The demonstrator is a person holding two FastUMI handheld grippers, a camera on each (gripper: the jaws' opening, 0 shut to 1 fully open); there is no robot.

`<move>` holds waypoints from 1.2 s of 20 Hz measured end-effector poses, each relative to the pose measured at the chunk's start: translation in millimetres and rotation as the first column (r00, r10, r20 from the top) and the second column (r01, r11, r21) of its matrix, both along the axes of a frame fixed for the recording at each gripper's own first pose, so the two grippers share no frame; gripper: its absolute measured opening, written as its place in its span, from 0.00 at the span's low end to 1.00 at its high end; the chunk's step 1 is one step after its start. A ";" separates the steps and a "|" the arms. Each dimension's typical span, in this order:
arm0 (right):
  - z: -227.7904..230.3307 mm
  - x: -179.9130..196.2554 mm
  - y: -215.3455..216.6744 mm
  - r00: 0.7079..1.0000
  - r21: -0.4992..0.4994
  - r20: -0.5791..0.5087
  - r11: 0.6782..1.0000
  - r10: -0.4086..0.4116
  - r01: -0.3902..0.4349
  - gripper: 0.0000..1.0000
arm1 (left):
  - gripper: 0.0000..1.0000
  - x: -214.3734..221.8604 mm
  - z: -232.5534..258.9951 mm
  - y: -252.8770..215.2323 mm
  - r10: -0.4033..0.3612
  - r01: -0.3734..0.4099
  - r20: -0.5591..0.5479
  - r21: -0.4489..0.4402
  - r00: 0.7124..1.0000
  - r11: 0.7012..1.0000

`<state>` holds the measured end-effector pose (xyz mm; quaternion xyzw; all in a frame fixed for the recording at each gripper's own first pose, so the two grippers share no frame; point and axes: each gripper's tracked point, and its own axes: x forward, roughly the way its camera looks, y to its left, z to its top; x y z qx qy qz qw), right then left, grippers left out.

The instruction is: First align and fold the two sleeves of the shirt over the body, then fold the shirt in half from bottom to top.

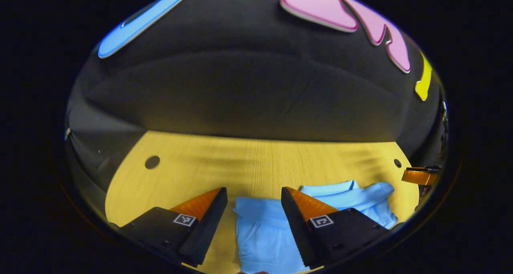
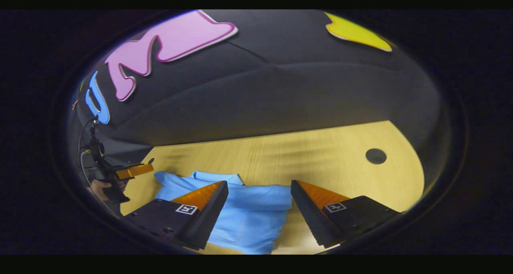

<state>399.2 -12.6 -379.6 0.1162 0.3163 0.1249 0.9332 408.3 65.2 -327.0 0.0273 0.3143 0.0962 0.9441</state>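
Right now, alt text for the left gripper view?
A light blue shirt lies rumpled on a wooden table, below the open left gripper, whose fingers hold nothing. The right gripper shows at the table's far right edge.

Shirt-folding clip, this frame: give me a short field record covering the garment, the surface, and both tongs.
garment: light blue shirt, lying rumpled on the table, sleeves not neatly folded
surface: light wooden table with round holes
left tongs: open, above the shirt, fingers apart, nothing between them
right tongs: open, above the shirt's edge, holding nothing
other: a hand holding the left tongs, seen far off in the right gripper view
task stage: folds not visibly complete
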 end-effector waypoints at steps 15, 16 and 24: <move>269.5 -157.1 25.5 0.835 -0.161 0.542 0.987 0.092 -0.005 0.97 | 0.87 -195.0 253.9 -106.1 -0.093 0.105 0.468 0.001 0.879 0.994; 283.2 -175.2 25.5 0.823 -0.162 0.562 0.987 0.084 0.010 0.97 | 0.87 -215.6 263.7 -114.3 -0.104 0.118 0.488 0.003 0.867 0.993; 367.9 -331.9 45.8 0.734 -0.120 0.679 0.986 -0.001 0.113 0.97 | 0.89 -387.9 301.3 -165.2 -0.189 0.183 0.536 0.065 0.823 0.981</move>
